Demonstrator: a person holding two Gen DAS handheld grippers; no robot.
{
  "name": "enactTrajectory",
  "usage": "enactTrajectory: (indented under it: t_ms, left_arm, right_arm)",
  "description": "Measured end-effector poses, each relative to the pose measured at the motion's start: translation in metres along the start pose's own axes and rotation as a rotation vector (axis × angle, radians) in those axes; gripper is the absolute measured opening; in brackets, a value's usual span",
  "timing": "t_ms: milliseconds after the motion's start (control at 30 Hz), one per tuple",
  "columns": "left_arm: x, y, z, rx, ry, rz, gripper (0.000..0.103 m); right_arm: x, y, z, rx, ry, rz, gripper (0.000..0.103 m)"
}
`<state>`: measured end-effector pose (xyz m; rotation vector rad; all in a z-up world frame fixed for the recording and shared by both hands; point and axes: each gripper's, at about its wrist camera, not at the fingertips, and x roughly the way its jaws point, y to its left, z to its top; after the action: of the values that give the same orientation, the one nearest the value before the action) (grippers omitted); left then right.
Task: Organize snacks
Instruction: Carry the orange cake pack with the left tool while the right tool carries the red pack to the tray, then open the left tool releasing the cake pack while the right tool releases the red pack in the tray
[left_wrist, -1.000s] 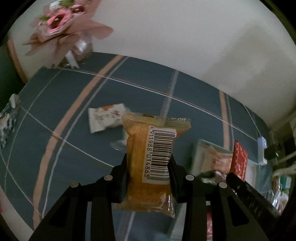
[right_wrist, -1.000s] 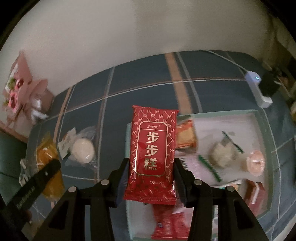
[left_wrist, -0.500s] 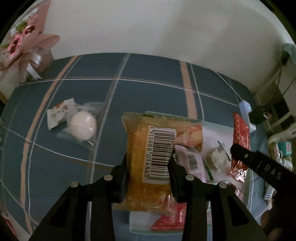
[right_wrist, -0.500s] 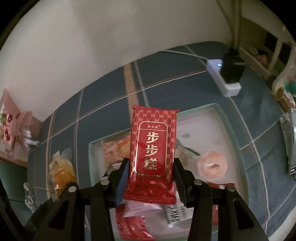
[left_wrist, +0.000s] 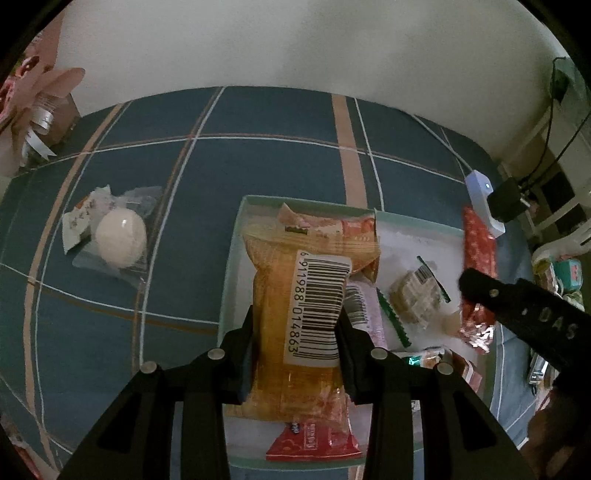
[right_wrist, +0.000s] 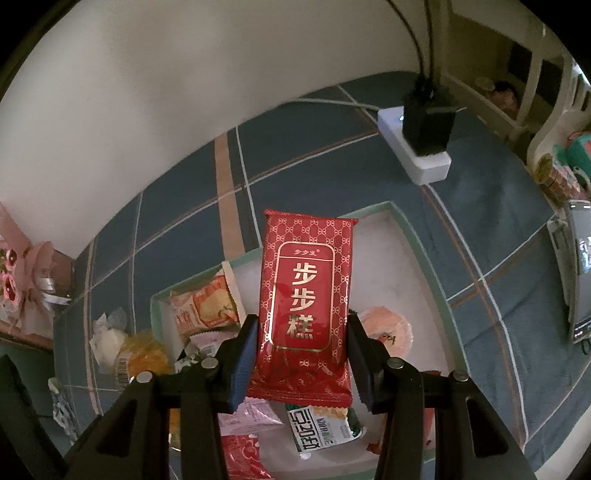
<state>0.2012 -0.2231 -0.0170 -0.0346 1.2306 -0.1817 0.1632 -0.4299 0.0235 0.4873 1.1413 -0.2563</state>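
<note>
My left gripper (left_wrist: 297, 332) is shut on an orange snack packet with a barcode label (left_wrist: 306, 317), held above the left part of a pale green tray (left_wrist: 231, 266). My right gripper (right_wrist: 301, 343) is shut on a red snack packet with gold characters (right_wrist: 304, 295), held above the same tray (right_wrist: 413, 236). The tray holds several wrapped snacks. The right gripper and its red packet (left_wrist: 478, 251) also show at the right of the left wrist view. A white round snack in clear wrap (left_wrist: 120, 236) lies on the blue checked cloth left of the tray.
A white power strip with a black plug (right_wrist: 421, 144) lies on the cloth behind the tray. A pink flower bouquet (left_wrist: 33, 107) stands at the far left by the wall. A phone (right_wrist: 580, 266) lies at the right edge. The wall runs along the back.
Both grippers have swung to the right with their packets. The left one now hangs over the tray, and the right one has come over the tray's right half.
</note>
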Motion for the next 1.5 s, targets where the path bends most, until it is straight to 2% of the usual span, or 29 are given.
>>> enactTrajectory:
  t_ms: [400, 867, 1000, 1067, 1133, 1233, 1333, 1433, 1500]
  left_arm:
    - [0.021, -0.012, -0.003, 0.026, 0.045, -0.019, 0.039]
    - [0.035, -0.010, 0.000, 0.020, 0.060, -0.003, 0.039]
    - [0.035, -0.010, 0.000, 0.014, 0.064, -0.002, 0.039]
    - [0.035, -0.009, 0.001, 0.004, 0.073, -0.006, 0.040]
    - [0.034, -0.008, 0.002, 0.000, 0.077, -0.010, 0.043]
    - [0.030, -0.008, 0.003, 0.005, 0.075, -0.015, 0.055]
    - [0.020, -0.009, 0.007, 0.007, 0.062, -0.026, 0.059]
    - [0.010, -0.009, 0.011, 0.010, 0.041, -0.022, 0.070]
    - [0.004, -0.008, 0.013, 0.009, 0.028, -0.026, 0.071]
  right_arm:
    - [0.034, 0.013, -0.008, -0.035, 0.084, -0.011, 0.049]
    - [0.052, 0.010, -0.015, -0.032, 0.119, -0.023, 0.050]
    - [0.055, 0.009, -0.018, -0.026, 0.130, -0.028, 0.052]
    - [0.058, 0.010, -0.017, -0.020, 0.132, -0.034, 0.058]
    - [0.057, 0.011, -0.016, -0.021, 0.132, -0.034, 0.062]
    - [0.055, 0.014, -0.014, -0.033, 0.128, -0.046, 0.067]
    - [0.049, 0.019, -0.012, -0.055, 0.122, -0.059, 0.071]
    - [0.038, 0.024, -0.009, -0.070, 0.093, -0.072, 0.078]
    - [0.030, 0.027, -0.006, -0.079, 0.071, -0.075, 0.080]
